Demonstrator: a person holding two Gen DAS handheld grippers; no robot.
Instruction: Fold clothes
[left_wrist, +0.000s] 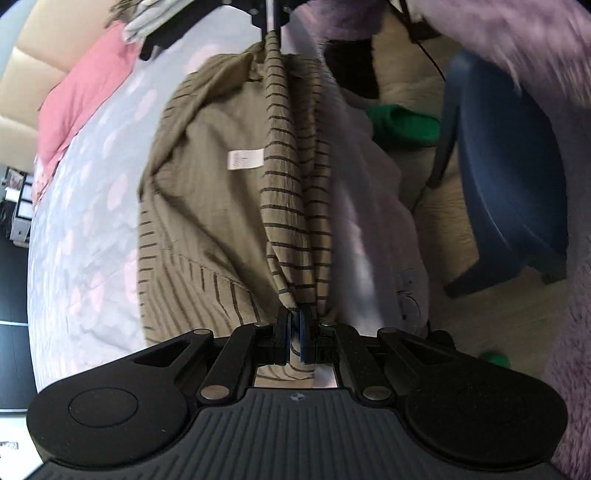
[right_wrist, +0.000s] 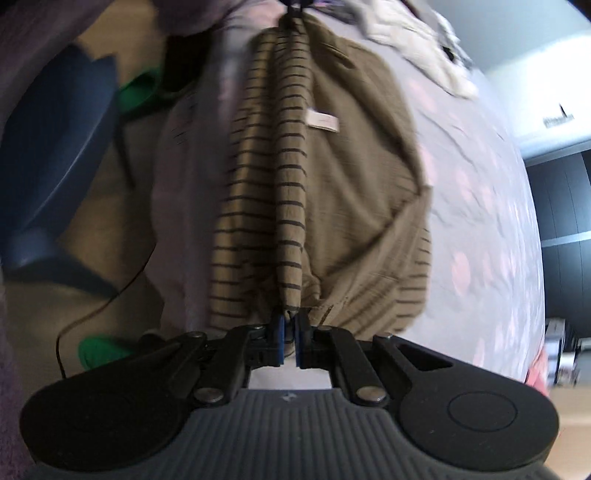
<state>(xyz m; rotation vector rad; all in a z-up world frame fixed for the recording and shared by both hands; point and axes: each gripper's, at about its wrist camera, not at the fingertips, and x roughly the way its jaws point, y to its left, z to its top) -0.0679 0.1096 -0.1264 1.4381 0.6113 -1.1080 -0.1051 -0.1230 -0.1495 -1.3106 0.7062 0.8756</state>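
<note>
An olive striped garment (left_wrist: 207, 192) is stretched between my two grippers over a lilac bed sheet (left_wrist: 81, 229). My left gripper (left_wrist: 294, 325) is shut on one end of its bunched striped edge. At the far end of that edge the right gripper (left_wrist: 275, 22) pinches the cloth. In the right wrist view my right gripper (right_wrist: 290, 328) is shut on the striped garment (right_wrist: 351, 177), and the taut edge runs away to the left gripper (right_wrist: 295, 5) at the top. A white label (left_wrist: 245, 159) shows on the plain inner side, which sags onto the bed.
A pink pillow (left_wrist: 81, 96) lies at the head of the bed. A blue plastic chair (left_wrist: 509, 177) stands on the floor beside the bed, with green slippers (left_wrist: 402, 125) and a black cable (right_wrist: 96, 306) near it. Pale clothes (right_wrist: 417, 40) are piled on the sheet (right_wrist: 491, 221).
</note>
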